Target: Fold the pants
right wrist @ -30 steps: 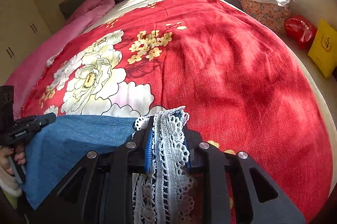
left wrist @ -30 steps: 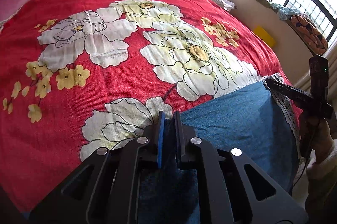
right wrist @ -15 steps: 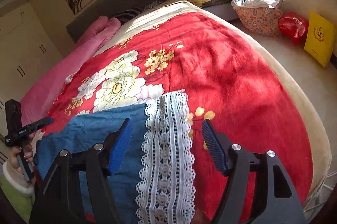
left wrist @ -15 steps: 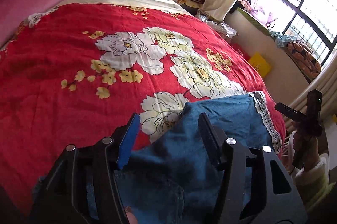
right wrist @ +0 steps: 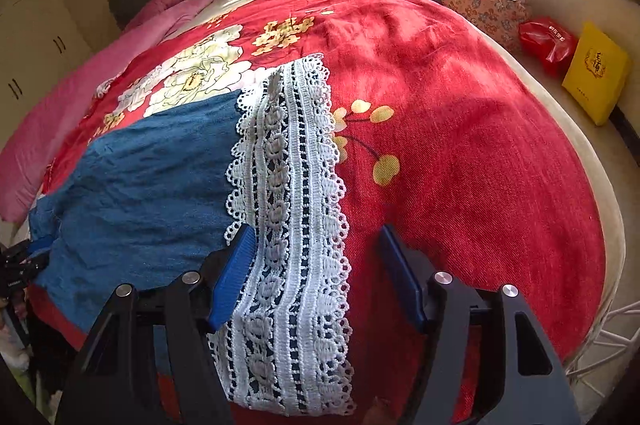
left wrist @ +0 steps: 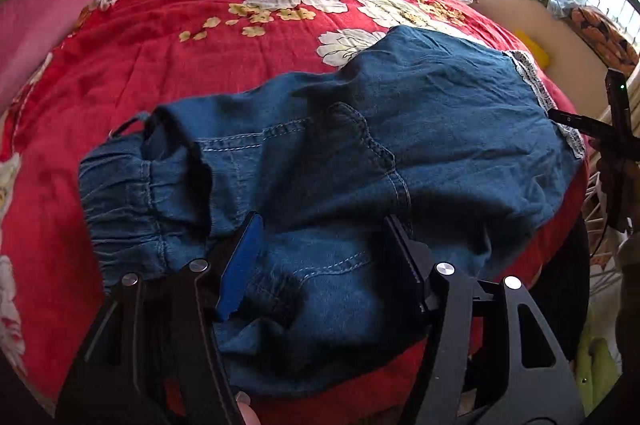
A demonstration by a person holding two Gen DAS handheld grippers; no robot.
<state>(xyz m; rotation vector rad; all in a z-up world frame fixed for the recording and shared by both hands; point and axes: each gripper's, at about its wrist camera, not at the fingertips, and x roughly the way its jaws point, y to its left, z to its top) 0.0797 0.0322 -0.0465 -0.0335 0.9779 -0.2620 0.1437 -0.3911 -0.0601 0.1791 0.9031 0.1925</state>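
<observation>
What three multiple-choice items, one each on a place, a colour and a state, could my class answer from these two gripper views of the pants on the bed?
1. Where do the denim pants lie?
A. on the red floral bedspread
B. on the floor
C. on the windowsill

2. What colour is the lace trim at the pants' hem?
A. yellow
B. white
C. black

3. How does the right gripper stand?
A. clamped on the lace
B. shut beside the pants
C. open, pads not pressing the lace

Answers:
1 A, the denim spreads flat over the red spread.
2 B, the crocheted band is white over blue cloth.
3 C, a clear gap shows beside the lace.
</observation>
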